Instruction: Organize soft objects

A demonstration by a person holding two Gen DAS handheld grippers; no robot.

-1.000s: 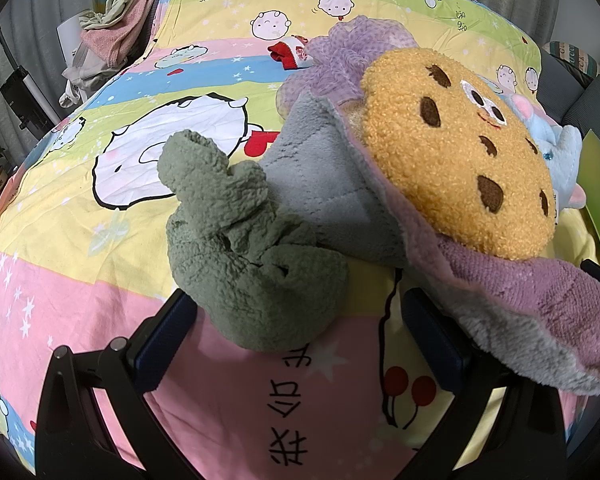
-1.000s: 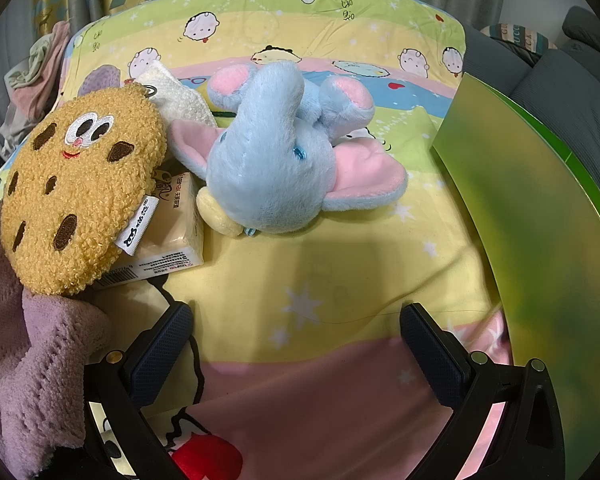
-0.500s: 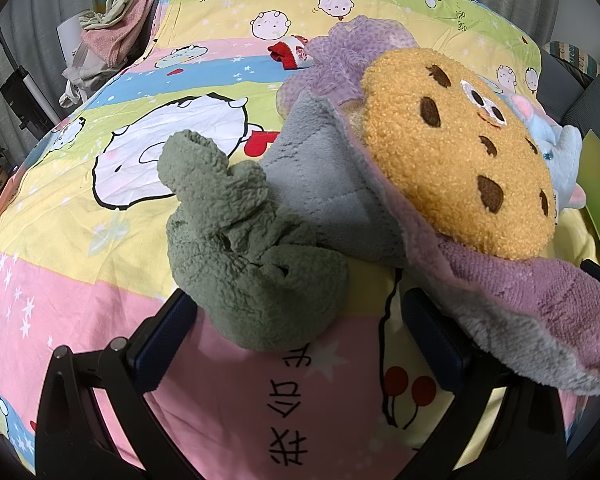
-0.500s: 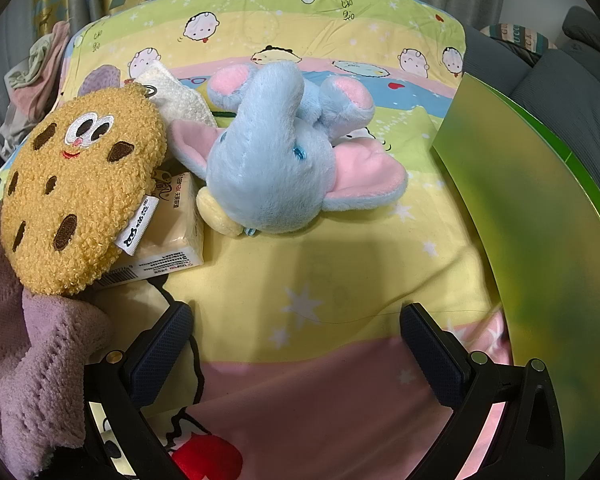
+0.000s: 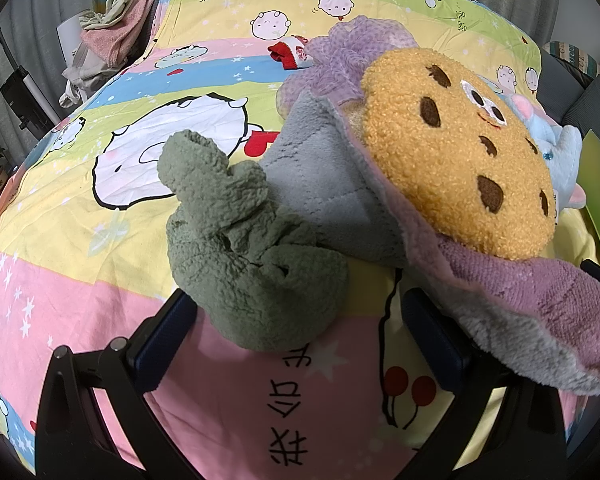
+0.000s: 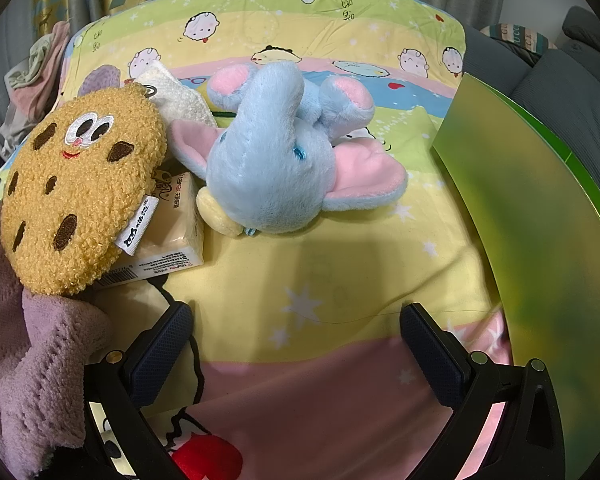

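A crumpled green fleece cloth (image 5: 244,252) lies on the cartoon bedsheet (image 5: 80,240), its near end between the fingers of my open left gripper (image 5: 296,332). Beside it a purple-and-grey towel (image 5: 332,188) lies under a brown cookie plush (image 5: 456,152). In the right wrist view the cookie plush (image 6: 80,192) rests on a tissue pack (image 6: 172,232), next to a blue elephant plush (image 6: 276,152). My right gripper (image 6: 296,348) is open and empty, short of the elephant. The purple towel (image 6: 32,352) lies at its left.
A green box lid (image 6: 532,208) stands at the right. A white fluffy cloth (image 6: 172,96) lies behind the cookie. A red-and-white sock (image 5: 292,52) lies far back. Clothes (image 5: 112,36) are piled past the bed's left edge. A grey sofa (image 6: 560,72) is at the right.
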